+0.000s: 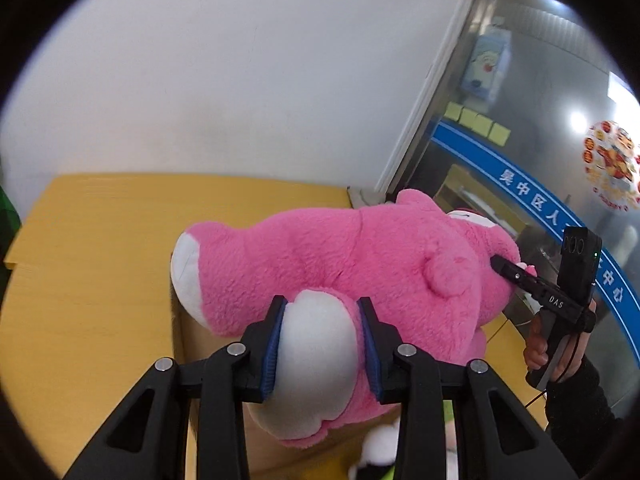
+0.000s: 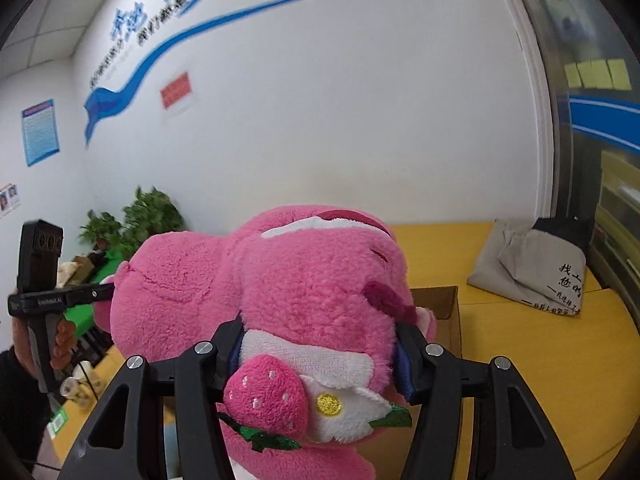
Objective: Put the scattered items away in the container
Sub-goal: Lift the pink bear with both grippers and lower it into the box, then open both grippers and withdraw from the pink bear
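A big pink plush bear (image 1: 360,264) hangs in the air between both grippers, above a brown cardboard box (image 1: 188,336). My left gripper (image 1: 324,312) is shut on the bear's white-soled foot. My right gripper (image 2: 320,340) is shut on the bear's head (image 2: 280,280), near its white muzzle and a strawberry decoration (image 2: 264,396). In the left wrist view the right gripper (image 1: 520,276) presses into the head from the right. In the right wrist view the left gripper (image 2: 72,296) shows at the left. The box's edge (image 2: 440,300) shows behind the bear.
The box stands on a yellow table (image 1: 92,280) against a white wall. A grey cloth bag (image 2: 532,272) lies on the table at the right. Another soft toy (image 1: 380,448) shows low under the bear. Green plants (image 2: 136,220) stand at the far left. A glass partition (image 1: 540,140) is at the right.
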`<state>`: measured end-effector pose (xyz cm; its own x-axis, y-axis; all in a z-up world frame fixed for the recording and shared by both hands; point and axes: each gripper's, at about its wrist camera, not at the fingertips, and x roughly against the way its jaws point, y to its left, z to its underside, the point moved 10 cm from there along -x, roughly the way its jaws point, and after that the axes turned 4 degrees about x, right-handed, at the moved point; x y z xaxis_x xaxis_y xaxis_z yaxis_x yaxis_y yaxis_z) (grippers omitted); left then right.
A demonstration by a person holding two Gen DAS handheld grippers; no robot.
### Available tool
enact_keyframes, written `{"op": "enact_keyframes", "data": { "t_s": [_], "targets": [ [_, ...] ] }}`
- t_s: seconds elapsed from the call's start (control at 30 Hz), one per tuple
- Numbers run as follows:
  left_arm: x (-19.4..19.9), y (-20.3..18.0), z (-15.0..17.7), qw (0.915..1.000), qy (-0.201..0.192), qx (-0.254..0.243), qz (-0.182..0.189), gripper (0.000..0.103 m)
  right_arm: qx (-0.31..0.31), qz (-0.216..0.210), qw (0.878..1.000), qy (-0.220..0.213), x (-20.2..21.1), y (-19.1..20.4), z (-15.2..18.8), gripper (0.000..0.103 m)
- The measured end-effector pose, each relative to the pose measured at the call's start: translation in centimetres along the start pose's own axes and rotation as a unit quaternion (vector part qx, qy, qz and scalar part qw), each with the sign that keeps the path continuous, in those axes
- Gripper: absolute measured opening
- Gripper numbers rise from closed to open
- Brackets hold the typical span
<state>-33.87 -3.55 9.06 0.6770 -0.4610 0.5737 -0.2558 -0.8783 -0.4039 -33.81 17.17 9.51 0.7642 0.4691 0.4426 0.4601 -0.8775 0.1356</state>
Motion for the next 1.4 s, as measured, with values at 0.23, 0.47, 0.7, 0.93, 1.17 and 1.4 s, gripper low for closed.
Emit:
{"op": "enact_keyframes", "data": {
  "t_s": [0.23,0.47,0.7,0.93,1.17,1.4],
  "targets": [
    [-11.7,5.6,1.3,0.9958,0.08,0.03,-0.032,0.033,-0.039,0.016,0.994,0.098,-11.1,-6.2,4.8,0.062],
    [-18.6,8.5,3.6,0.988,0.137,0.041,-0.059,0.033,-0.064,0.026,0.983,0.167,-15.8,-9.5,10.0,0.062],
    [-19.8,8.9,2.6,0.9895,0.117,0.042,-0.072,0.033,-0.066,0.031,0.984,0.161,-17.0,-10.9,9.3,0.063],
    [-22.4,11.6,4.5,0.9775,0.164,0.042,-0.126,0.035,-0.081,0.059,0.977,0.19,-19.2,-12.7,10.5,0.088],
    [-16.9,9.9,3.3,0.9832,0.114,0.013,-0.142,0.038,-0.063,0.091,0.981,0.159,-15.1,-11.5,8.9,0.102],
    [-2.5,6.3,3.4,0.9867,0.007,-0.014,-0.162,0.079,-0.043,0.084,0.991,0.098,-4.6,-5.1,7.5,0.103]
  ]
}}
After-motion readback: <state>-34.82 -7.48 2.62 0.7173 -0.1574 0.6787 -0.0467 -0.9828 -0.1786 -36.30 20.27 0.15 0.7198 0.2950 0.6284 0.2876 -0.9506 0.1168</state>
